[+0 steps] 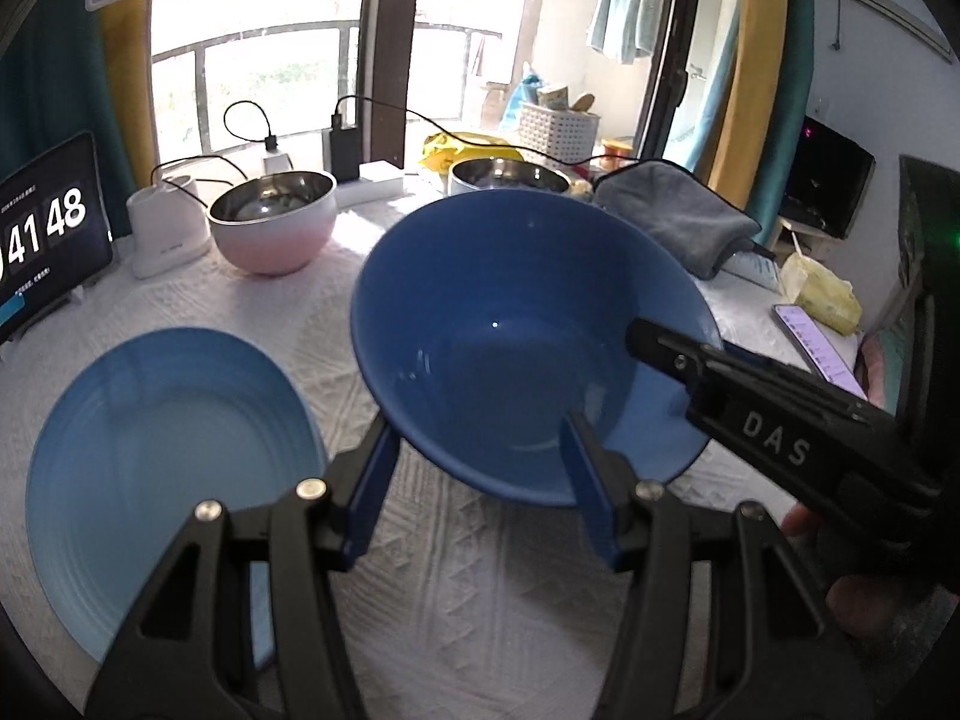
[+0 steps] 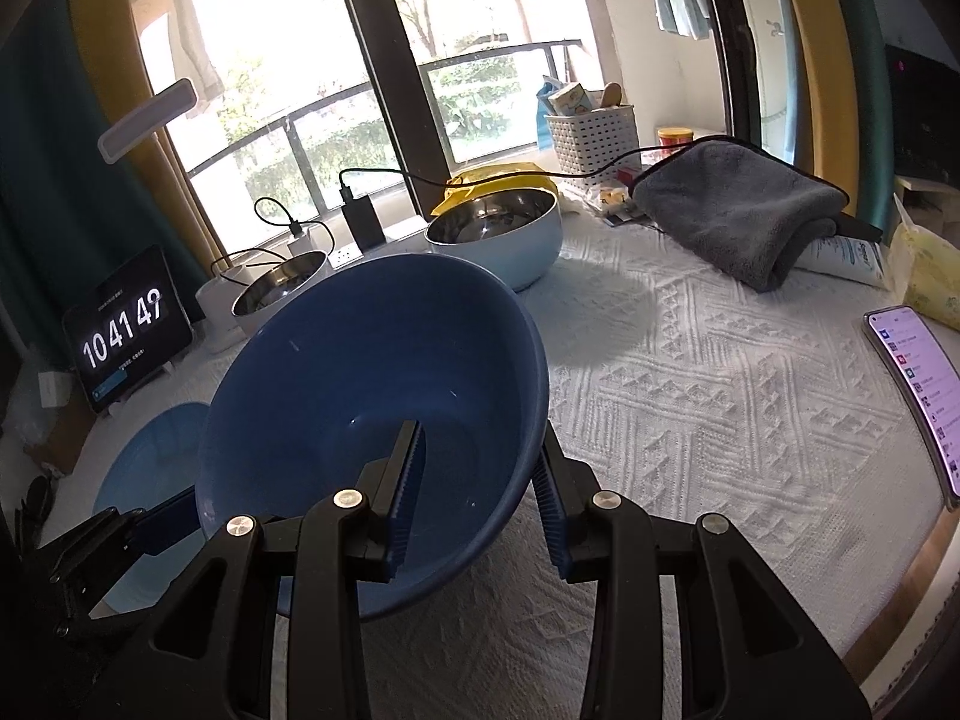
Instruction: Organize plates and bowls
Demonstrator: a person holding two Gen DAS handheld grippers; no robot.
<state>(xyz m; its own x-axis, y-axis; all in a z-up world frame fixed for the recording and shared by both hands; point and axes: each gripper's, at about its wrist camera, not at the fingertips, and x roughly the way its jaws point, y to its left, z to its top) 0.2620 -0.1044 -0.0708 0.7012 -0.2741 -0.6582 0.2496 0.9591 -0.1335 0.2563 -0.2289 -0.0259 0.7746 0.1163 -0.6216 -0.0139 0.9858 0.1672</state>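
Observation:
A dark blue bowl (image 1: 510,336) (image 2: 360,384) is held tilted above the white cloth. My left gripper (image 1: 480,444) straddles its near rim, one finger inside and one outside. My right gripper (image 2: 480,456) straddles the opposite rim the same way; it also shows in the left wrist view (image 1: 678,354). Both pinch the bowl wall. A light blue plate (image 1: 162,468) (image 2: 150,450) lies flat on the cloth to the left of the bowl. A pink steel-lined bowl (image 1: 273,219) (image 2: 279,285) and a pale blue steel-lined bowl (image 1: 510,177) (image 2: 498,237) stand at the back.
A tablet clock (image 1: 48,234) (image 2: 129,330) leans at the left. A folded grey towel (image 1: 678,216) (image 2: 744,210), a white basket (image 2: 591,135), chargers with cables (image 1: 345,150), a phone (image 2: 918,390) and a yellow packet (image 1: 819,294) sit around the back and right.

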